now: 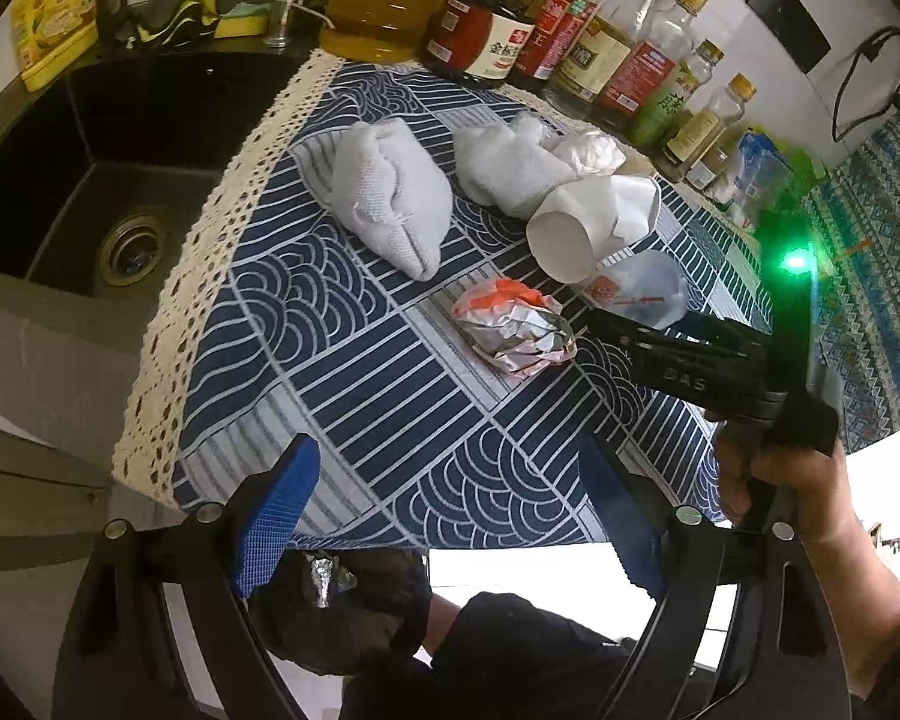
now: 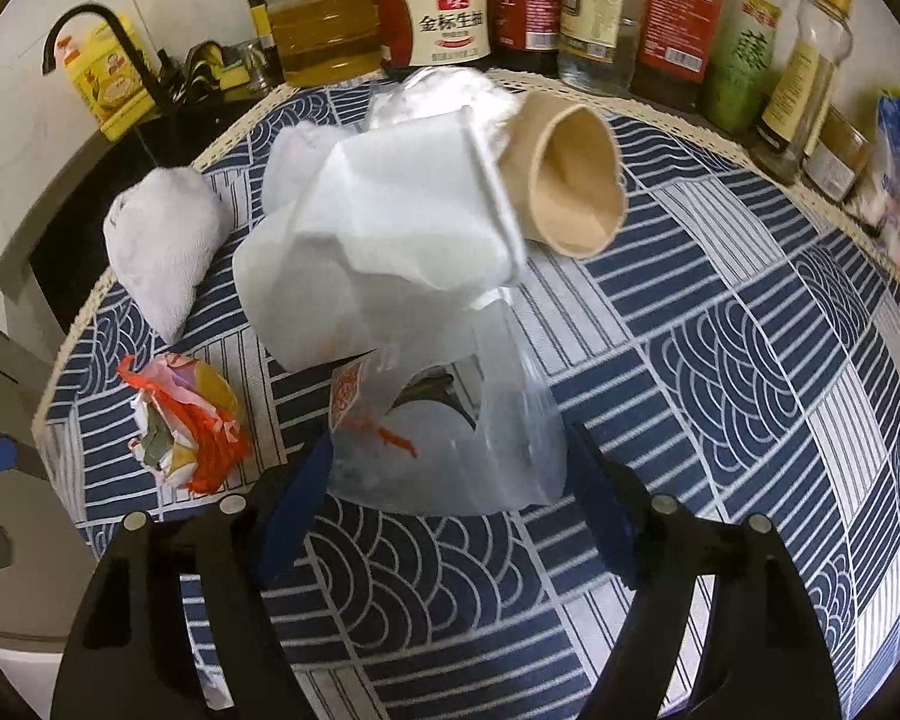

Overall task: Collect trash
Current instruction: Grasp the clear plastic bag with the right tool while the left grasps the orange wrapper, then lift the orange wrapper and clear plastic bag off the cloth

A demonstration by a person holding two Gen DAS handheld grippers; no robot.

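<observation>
**Entry: trash collection, tabletop beside the sink.**

Site: a tabletop (image 1: 390, 396) under a blue-and-white patterned cloth with a lace border; a black sink (image 1: 90, 180) on one side, a row of sauce and oil bottles (image 2: 450, 18) along the back wall.

Items awaiting collection:
- clear plastic bag (image 2: 450, 456) with red print, lying on the cloth at the near end of the pile;
- crushed white paper cup (image 2: 384, 228), just behind the bag and leaning over it;
- tan paper cup (image 2: 576, 180), on its side, mouth toward the camera, touching the white one;
- crumpled foil wrapper (image 1: 513, 330) with orange print, lying apart from the pile;
- two wadded white cloths or tissues (image 1: 390, 192), nearer the sink (which they are, I cannot tell).

Tools:
- right tool (image 2: 450, 480): jaws apart and straddling the clear plastic bag; the pads do not yet appear to press it, so it holds nothing.
- left tool (image 1: 456, 516): jaws wide apart, empty, hovering over the near edge of the tabletop, with the wrapper ahead of it. Below it a dark bag (image 1: 342, 600) seems to hold some foil scrap already (likely the trash bag).

Step in hand, as judged: grasping the plastic bag with the right tool.

Next move calls for: closing fully on thin, slippery film, low enough to catch it, without dragging the white cup along.
</observation>
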